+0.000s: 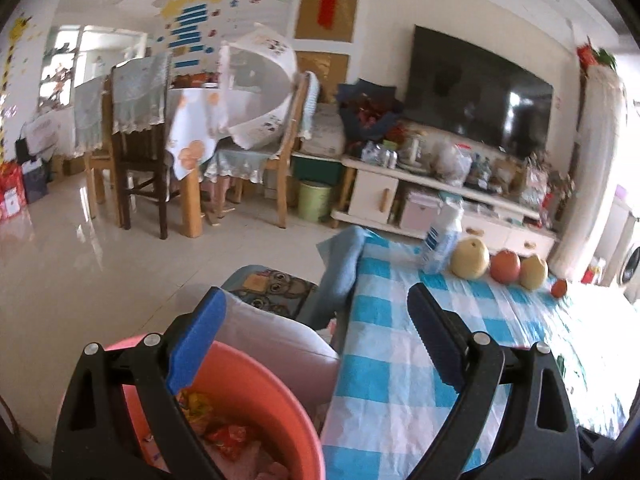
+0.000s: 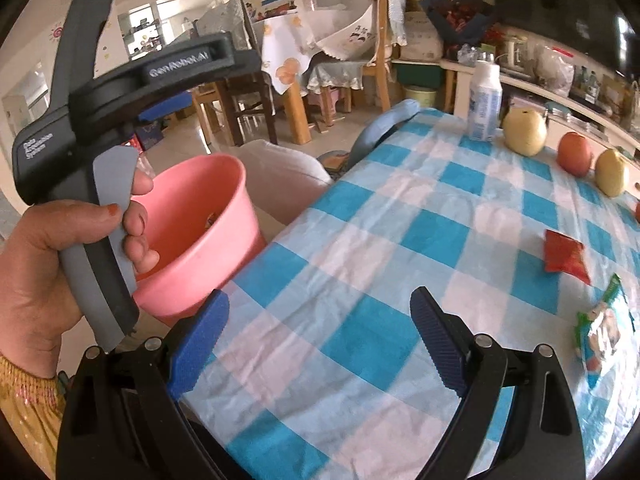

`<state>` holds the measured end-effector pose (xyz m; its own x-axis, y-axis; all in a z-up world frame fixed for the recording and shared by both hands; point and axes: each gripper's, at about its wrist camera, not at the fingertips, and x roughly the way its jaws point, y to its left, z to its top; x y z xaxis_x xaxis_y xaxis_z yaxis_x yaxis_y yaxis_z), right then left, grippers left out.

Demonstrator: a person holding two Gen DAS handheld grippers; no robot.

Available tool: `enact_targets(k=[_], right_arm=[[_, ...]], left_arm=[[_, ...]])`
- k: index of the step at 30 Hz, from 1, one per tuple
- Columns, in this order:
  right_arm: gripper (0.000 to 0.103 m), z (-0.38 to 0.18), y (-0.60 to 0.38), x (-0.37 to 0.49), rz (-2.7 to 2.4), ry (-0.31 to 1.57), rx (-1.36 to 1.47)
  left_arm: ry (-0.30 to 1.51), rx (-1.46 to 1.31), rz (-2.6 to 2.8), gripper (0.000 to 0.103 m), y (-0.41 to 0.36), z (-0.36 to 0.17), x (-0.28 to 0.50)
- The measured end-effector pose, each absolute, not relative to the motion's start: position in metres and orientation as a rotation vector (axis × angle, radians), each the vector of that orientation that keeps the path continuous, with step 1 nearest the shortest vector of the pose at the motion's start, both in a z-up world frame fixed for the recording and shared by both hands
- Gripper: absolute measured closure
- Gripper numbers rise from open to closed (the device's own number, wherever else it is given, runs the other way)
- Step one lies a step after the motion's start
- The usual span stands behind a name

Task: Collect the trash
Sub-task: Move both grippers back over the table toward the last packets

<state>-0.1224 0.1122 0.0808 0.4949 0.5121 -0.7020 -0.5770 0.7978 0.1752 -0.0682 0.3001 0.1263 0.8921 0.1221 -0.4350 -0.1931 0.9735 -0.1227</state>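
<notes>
A pink trash bin (image 1: 256, 400) stands beside the table's left edge with several colourful wrappers (image 1: 224, 436) inside; it also shows in the right wrist view (image 2: 200, 224). My left gripper (image 1: 316, 320) is open and empty, above the bin's rim and the table edge. My right gripper (image 2: 320, 312) is open and empty, over the blue-checked tablecloth (image 2: 400, 240). A red wrapper (image 2: 566, 256) and a green-and-white wrapper (image 2: 604, 332) lie on the table to its right. The left gripper's body (image 2: 120, 80) shows held in a hand above the bin.
A white bottle (image 2: 486, 100), two pears (image 2: 524, 130) and an orange fruit (image 2: 575, 155) line the table's far edge. A blue cloth (image 1: 344, 264) hangs over the far corner. A cushioned seat (image 1: 272, 344) sits behind the bin. Chairs, a dining table and a TV stand are beyond.
</notes>
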Motion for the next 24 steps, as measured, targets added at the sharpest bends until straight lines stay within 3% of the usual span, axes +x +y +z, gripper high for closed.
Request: enact_targets(k=[24], right_arm=[[0.011, 0.095, 0.039, -0.122, 0.562, 0.779, 0.0]], left_arm=[[0.506, -0.052, -0.012, 0.011, 0.209, 0.109, -0.04]])
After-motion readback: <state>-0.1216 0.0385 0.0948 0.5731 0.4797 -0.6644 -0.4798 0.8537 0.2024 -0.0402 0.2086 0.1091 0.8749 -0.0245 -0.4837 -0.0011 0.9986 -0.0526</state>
